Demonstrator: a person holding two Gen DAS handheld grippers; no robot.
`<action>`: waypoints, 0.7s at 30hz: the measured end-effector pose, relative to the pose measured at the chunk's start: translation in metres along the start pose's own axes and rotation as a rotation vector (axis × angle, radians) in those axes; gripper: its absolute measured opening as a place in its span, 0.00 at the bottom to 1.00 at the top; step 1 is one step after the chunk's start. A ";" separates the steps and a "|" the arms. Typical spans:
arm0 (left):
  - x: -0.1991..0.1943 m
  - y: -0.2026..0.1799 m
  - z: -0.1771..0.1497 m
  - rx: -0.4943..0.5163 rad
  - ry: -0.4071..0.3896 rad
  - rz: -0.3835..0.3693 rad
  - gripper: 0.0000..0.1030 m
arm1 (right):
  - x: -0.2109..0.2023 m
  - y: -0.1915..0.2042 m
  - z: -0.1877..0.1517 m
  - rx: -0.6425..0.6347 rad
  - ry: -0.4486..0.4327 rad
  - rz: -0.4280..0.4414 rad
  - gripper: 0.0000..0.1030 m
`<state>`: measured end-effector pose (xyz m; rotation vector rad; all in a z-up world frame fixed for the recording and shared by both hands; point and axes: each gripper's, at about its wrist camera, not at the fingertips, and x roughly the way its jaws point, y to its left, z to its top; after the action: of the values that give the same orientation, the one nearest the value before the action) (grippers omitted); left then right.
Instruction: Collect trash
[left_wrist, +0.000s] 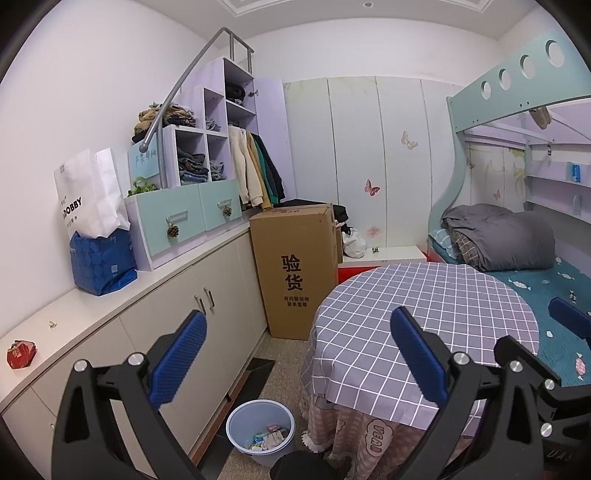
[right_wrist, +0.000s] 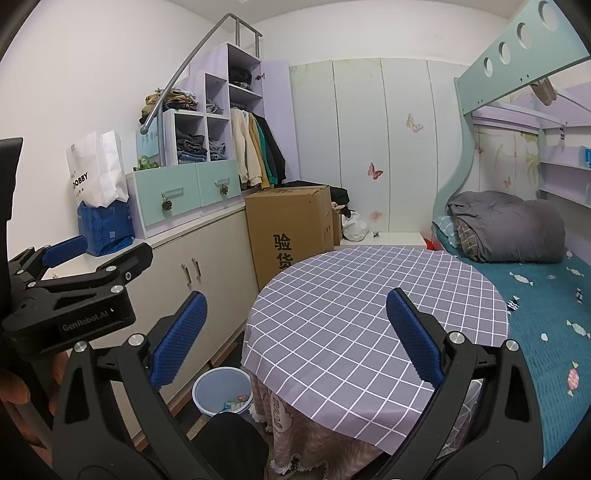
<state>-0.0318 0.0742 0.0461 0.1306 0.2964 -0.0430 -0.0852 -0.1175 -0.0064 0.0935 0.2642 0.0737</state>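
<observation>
A light blue waste bin (left_wrist: 260, 432) stands on the floor between the cabinets and the round table, with several wrappers inside. The right wrist view shows the same bin (right_wrist: 221, 395). A crumpled red wrapper (left_wrist: 21, 354) lies on the white counter at far left, and a tiny scrap (left_wrist: 51, 324) sits beyond it. My left gripper (left_wrist: 299, 354) is open and holds nothing, hovering above the bin and the table's edge. It also shows from the side as the left gripper (right_wrist: 116, 246) over the counter. My right gripper (right_wrist: 295, 338) is open and holds nothing above the table.
The round table (left_wrist: 424, 295) wears a grey checked cloth. A tall cardboard box (left_wrist: 295, 269) stands past the cabinets (left_wrist: 192, 314). A blue and white bag (left_wrist: 99, 254) sits on the counter. The bunk bed (right_wrist: 546, 295) fills the right side. A hand (right_wrist: 14, 391) grips the left tool.
</observation>
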 end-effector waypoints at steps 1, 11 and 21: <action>0.001 0.001 0.000 0.000 0.001 -0.001 0.95 | 0.000 0.000 -0.001 0.001 0.002 0.000 0.93; 0.002 0.001 -0.003 0.003 0.007 -0.003 0.95 | 0.001 -0.001 -0.001 0.001 0.009 0.001 0.93; 0.015 -0.001 -0.011 0.012 0.030 -0.011 0.95 | 0.013 -0.010 -0.008 0.014 0.040 0.005 0.93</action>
<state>-0.0213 0.0739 0.0309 0.1412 0.3264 -0.0541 -0.0742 -0.1261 -0.0187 0.1068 0.3042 0.0784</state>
